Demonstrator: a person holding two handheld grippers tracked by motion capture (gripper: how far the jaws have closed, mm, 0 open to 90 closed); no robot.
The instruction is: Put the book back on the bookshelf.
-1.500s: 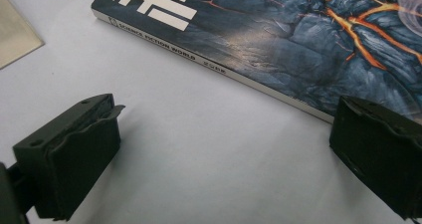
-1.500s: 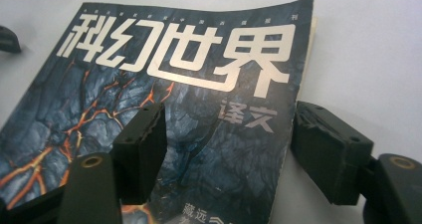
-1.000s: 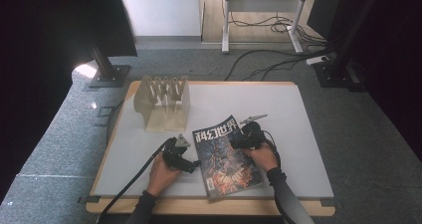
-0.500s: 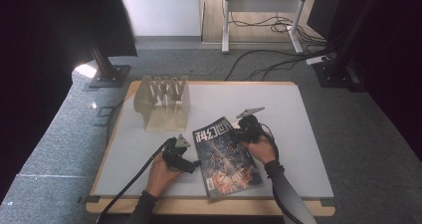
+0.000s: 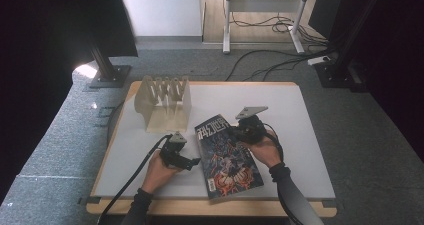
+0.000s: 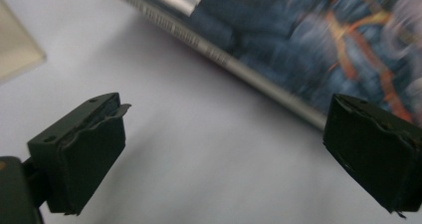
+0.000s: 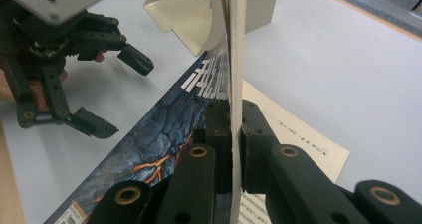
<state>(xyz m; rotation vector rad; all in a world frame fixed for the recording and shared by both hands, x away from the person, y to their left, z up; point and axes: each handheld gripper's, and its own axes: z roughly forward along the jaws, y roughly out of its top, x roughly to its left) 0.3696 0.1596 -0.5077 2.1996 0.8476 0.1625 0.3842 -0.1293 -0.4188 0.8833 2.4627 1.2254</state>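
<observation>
Magazine (image 5: 227, 155) edge clamped in right hand-held gripper (image 7: 231, 134), left hand-held gripper (image 6: 224, 149) wide open beside spine, wooden rack (image 5: 164, 102) behind

Both forearms come in from the table's near edge, in dark sleeves; the left hand (image 5: 159, 169) rests low, and its left gripper (image 5: 194, 161) points to the right with its jaws standing wide apart and nothing between the pads (image 6: 82, 152); the right hand (image 5: 267, 151) sits farther in, and its right gripper (image 7: 231, 134) has just been closing, its jaws now clamped on the edge of the magazine cover (image 7: 234, 59), which stands upright between them.
</observation>
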